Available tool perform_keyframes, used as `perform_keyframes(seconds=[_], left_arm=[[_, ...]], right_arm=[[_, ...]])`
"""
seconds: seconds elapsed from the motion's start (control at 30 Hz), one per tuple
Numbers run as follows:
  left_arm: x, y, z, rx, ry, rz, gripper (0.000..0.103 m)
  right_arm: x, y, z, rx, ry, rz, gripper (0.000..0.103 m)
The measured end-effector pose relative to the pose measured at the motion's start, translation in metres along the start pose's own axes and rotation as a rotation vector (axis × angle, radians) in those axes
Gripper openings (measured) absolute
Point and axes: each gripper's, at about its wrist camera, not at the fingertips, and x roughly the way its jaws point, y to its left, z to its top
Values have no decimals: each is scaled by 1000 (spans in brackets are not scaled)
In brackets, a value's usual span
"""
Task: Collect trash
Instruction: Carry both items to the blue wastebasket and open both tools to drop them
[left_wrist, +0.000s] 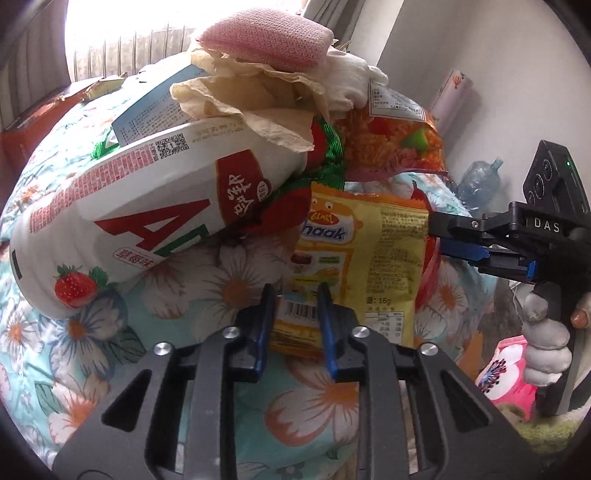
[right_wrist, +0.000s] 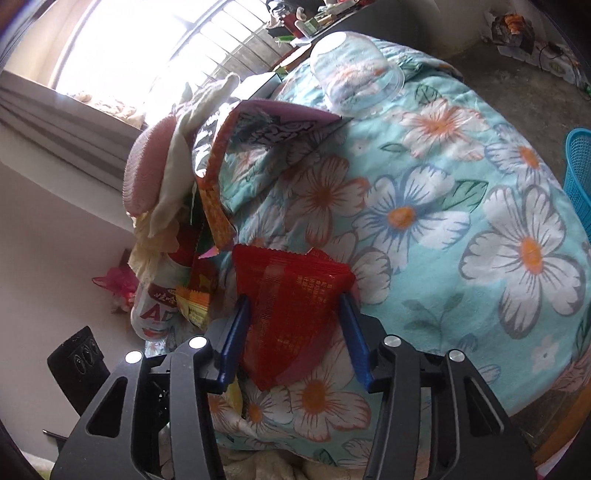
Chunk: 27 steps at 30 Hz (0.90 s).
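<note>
On floral quilt (right_wrist: 424, 206), trash heap lay piled. Left gripper (left_wrist: 295, 295) jaws stood apart around barcode end of yellow snack packet (left_wrist: 354, 251), flat on quilt. Right gripper (right_wrist: 295, 314) jaws apart, straddling crinkled red wrapper (right_wrist: 291, 314). White strawberry cup (left_wrist: 122, 221), crumpled brown paper (left_wrist: 251, 99), pink sponge (left_wrist: 269, 40) crowded just behind.

We saw daylight pour through the window (left_wrist: 122, 33) at the upper left of both frames, blown out to plain white. The quilt (right_wrist: 424, 206) lay evenly lit with soft shadows under the trash. Both fisheye views bent hard at the edges, with black corners. The nearest gripper parts looked slightly soft; the far corners were hazy.
</note>
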Motion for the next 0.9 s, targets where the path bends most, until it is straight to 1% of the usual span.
perform_keyframes(seconds=[0.03,0.13,0.2,0.33,0.47,0.57,0.67,0.8,0.9], left_arm=[[1,-3,-1,23,1,17,8],[1,-8,0,65,-7,57,3],[-1,-11,1,77,-12,58,1],[-11,-19,0,83,-36,47,0],[-35,-31,4,123,-112,33,0],[-50,-50,11,187,-168,12,0],[-54,-75,22,250,-192,-24,0],[-52,-125,47,352,-224,-82,0],[-45,-168,74,436,-238,-147,0]], right_arm=[[2,1,-1,-6,0,-6,46],[3,3,-2,-23,-9,-8,40],[3,4,-3,-38,-15,-15,37],[-5,8,-7,-60,-39,-19,25],[-28,-7,-7,-41,-83,-6,14],[-52,-21,-6,-18,-141,-12,11],[-80,-39,-5,12,-215,-25,10],[-118,-66,6,62,-329,-39,9],[-156,-95,16,124,-425,-67,9]])
